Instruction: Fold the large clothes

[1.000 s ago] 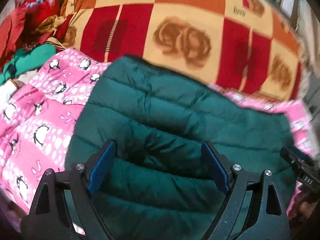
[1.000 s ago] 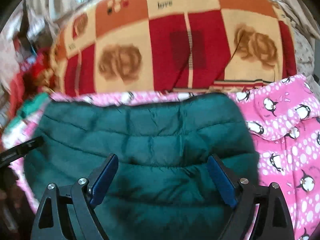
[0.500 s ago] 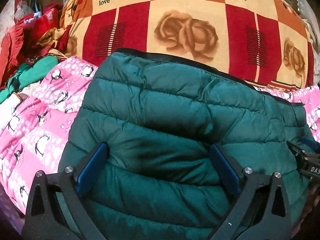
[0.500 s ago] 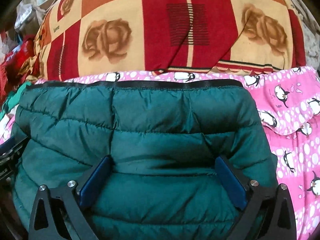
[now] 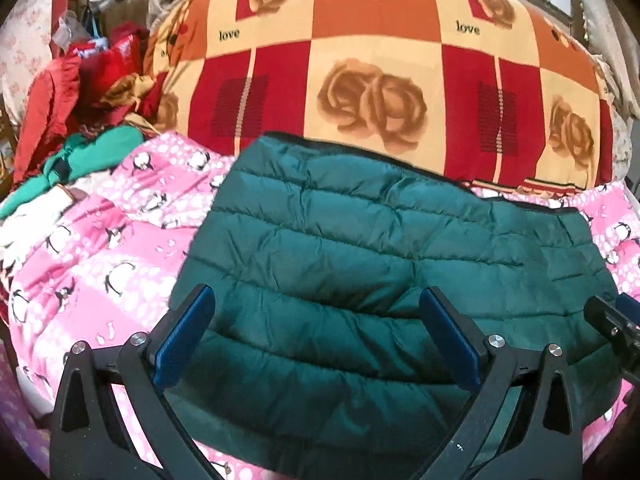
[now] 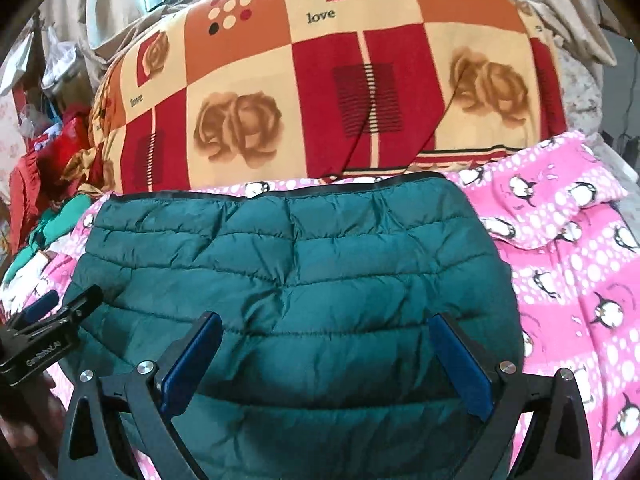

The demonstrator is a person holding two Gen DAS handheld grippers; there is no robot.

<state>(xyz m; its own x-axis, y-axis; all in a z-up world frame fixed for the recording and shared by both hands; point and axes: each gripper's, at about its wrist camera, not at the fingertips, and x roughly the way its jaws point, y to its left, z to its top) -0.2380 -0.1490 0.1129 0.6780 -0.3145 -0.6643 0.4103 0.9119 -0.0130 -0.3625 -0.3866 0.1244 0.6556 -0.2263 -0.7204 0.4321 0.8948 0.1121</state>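
A dark green quilted puffer jacket (image 5: 360, 264) lies folded into a compact block on a pink penguin blanket (image 5: 92, 264); it also shows in the right wrist view (image 6: 304, 276). My left gripper (image 5: 316, 332) is open and empty, hovering just over the jacket's near left part. My right gripper (image 6: 324, 356) is open and empty over the jacket's near right part. Each gripper shows at the edge of the other's view: the right one (image 5: 612, 320) and the left one (image 6: 44, 344).
A big quilt (image 5: 380, 72) with red, orange and cream squares and roses is piled behind the jacket. Red and green clothes (image 5: 80, 120) lie heaped at the far left. The pink blanket (image 6: 572, 264) spreads to the right.
Both grippers have pulled back and risen a little from the jacket, so more of the folded block and the quilt behind shows. Both stay open.
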